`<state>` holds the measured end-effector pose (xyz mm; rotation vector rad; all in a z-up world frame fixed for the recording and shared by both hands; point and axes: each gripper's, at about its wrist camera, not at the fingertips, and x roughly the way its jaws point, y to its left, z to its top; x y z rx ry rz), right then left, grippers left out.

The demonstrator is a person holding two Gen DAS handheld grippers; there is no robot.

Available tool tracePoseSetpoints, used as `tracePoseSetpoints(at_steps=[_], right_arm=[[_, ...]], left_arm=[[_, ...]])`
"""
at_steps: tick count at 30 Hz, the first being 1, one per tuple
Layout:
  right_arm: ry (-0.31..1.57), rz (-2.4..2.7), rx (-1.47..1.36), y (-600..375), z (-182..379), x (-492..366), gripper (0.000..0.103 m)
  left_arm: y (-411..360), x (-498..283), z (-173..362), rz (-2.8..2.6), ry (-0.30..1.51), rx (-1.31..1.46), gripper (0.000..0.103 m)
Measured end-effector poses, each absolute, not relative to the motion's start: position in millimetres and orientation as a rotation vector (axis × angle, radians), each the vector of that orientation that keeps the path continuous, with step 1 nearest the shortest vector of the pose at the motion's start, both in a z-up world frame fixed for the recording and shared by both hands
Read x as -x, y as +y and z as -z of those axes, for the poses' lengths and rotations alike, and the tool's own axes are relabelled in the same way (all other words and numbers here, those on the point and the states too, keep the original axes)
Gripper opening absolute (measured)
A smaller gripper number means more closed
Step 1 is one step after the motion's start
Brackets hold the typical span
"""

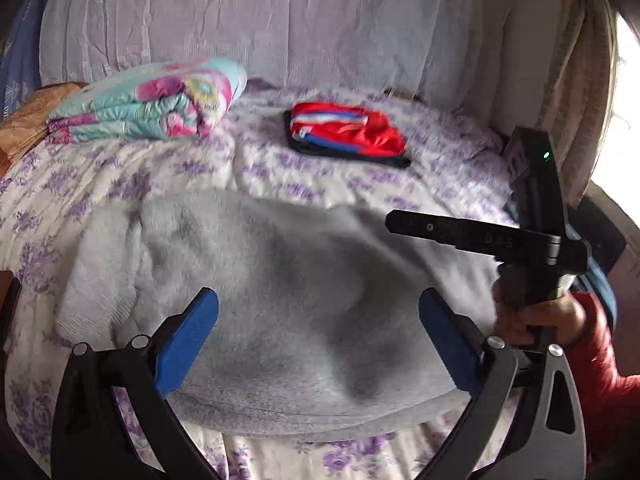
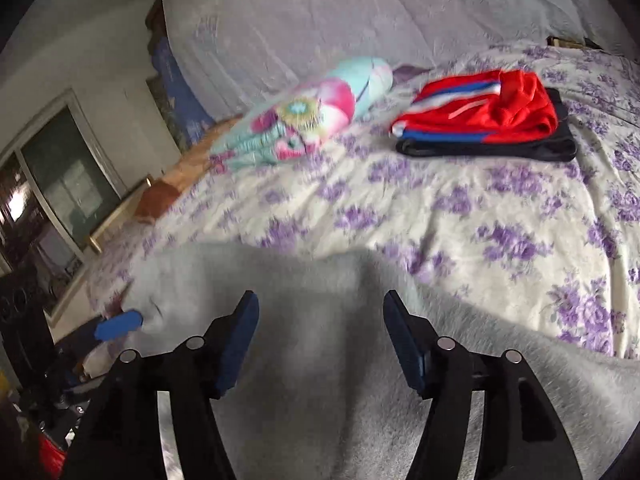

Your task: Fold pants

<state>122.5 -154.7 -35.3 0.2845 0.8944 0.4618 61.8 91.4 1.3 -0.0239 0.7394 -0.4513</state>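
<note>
Most of both views filled by a bed under a white sheet with purple flowers (image 1: 280, 168) (image 2: 460, 208), wrinkled and running to a pale lilac draped backing (image 1: 280, 20) (image 2: 360, 8) at the far side.

Next in size, grey fleecy pants (image 1: 280, 288) (image 2: 320, 360) spread flat on the near part of the sheet, partly folded into a thick layered slab, with stacked edges showing along the near rim in the left wrist view. Blurred in both views.

Further back on the left, a folded floral quilt (image 1: 152, 100) (image 2: 304, 116) in teal and pink, lying against the backing. Right of it and well apart from the grey fabric, a folded red garment with blue and white stripes (image 1: 348, 128) (image 2: 480, 108) resting on top of a dark folded garment (image 1: 352, 154) (image 2: 488, 148).

Left gripper (image 1: 318, 340) spread wide, blue pads apart above the near edge of the pants, nothing clamped between them. Right gripper (image 2: 318, 340) likewise released, pads apart over the grey fleece, grasping nothing; seen from the left camera as a black tool (image 1: 520, 236) at the right edge of the pants, held in a hand (image 1: 532, 316) with a red sleeve.

One blue pad of the left tool (image 2: 120, 324) visible at the far left of the right wrist view, just beside the fleece edge.
</note>
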Motion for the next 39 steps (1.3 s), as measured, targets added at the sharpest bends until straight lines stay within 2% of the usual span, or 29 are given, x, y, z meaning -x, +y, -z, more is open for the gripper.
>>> tracePoseSetpoints(at_steps=[2,4,6,8,10,13,18,22,24,26,29,39], right_arm=[[0.906,-0.47,-0.365,-167,41,-130,0.066],[0.851,-0.408,-0.398,-184,36,-125,0.066],[0.78,-0.355,-0.474,-206,27,-116,0.066],[0.666,-0.278,-0.48,-231,8,-96,0.066],[0.556,-0.259,-0.501,-259,-5,-64,0.079],[0.477,-0.243,-0.566,-306,0,-8,0.085],[0.544,-0.095,-0.719,-399,24,89,0.085],[0.495,-0.008,-0.947,-465,39,142,0.084],[0.482,-0.018,-1.012,-475,46,141,0.082],[0.588,0.017,-0.981,-468,52,118,0.082],[0.707,0.015,-0.995,-453,72,80,0.088],[0.598,-0.063,-1.241,-482,85,92,0.089]], left_arm=[[89,-77,33,0.353,0.83,-0.032,0.098],[87,-66,16,0.312,0.738,-0.037,0.098],[92,-68,22,0.322,0.771,-0.015,0.098],[102,-62,15,0.358,0.728,0.042,0.098],[113,-60,14,0.397,0.716,0.112,0.098],[114,-58,14,0.417,0.708,0.138,0.098],[109,-65,22,0.401,0.723,0.099,0.098],[112,-64,23,0.412,0.718,0.116,0.098],[111,-64,23,0.412,0.718,0.117,0.098],[111,-64,23,0.41,0.719,0.114,0.098],[111,-64,23,0.409,0.719,0.114,0.098],[110,-64,23,0.407,0.718,0.114,0.098]])
